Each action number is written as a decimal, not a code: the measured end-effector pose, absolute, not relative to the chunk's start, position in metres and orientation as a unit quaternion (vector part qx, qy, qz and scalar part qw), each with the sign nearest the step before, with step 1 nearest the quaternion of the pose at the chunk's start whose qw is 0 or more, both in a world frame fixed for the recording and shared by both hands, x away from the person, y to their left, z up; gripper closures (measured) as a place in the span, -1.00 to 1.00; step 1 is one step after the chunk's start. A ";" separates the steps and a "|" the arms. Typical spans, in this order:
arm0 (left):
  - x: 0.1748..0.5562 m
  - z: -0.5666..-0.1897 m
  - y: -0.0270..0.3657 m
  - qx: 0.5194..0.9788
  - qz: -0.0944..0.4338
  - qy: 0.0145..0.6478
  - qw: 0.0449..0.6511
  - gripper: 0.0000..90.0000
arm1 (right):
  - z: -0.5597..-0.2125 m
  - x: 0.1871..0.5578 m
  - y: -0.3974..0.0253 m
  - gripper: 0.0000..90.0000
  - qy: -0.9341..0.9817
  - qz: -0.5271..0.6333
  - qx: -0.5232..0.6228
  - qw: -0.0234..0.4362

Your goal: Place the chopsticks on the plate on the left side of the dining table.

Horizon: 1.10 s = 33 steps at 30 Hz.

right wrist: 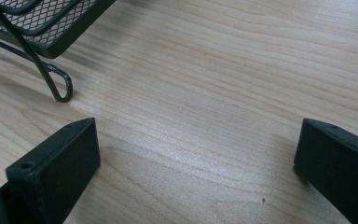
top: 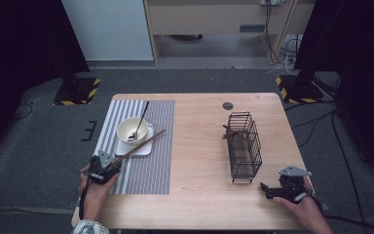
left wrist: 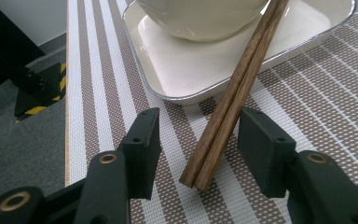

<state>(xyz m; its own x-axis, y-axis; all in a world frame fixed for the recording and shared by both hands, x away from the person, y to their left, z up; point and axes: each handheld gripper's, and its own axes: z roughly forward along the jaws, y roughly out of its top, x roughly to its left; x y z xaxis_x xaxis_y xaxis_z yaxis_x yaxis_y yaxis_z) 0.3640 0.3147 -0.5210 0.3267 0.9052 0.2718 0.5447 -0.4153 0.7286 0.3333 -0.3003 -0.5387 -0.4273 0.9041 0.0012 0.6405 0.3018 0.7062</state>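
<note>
In the high view the left gripper (top: 108, 165) sits at the lower left of the frame at the near end of the chopsticks (top: 139, 146), which slant up across the white plate (top: 143, 148) beside the bowl (top: 132, 130) on the striped mat (top: 148, 168), while the right gripper (top: 270, 190) rests at the lower right, near the wire basket (top: 245, 146) on the table (top: 199, 146). In the left gripper view the jaws stand apart on either side of the chopsticks' near end in the lower middle, not pressing them. In the right gripper view the jaws gape wide over bare wood, with the basket's foot at the upper left.

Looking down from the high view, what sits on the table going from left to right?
Left hand-held gripper → bowl on its white tray → wire basket → right hand-held gripper.
</note>
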 end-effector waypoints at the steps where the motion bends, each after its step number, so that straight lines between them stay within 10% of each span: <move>1: 0.364 -0.521 0.315 0.768 0.342 0.472 0.266 0.09 | -0.539 0.333 -0.300 -1.00 0.781 0.323 0.495 0.204; 33: 0.374 -0.526 0.331 0.745 0.371 0.486 0.265 -0.06 | -0.539 0.333 -0.300 -1.00 0.781 0.323 0.495 0.204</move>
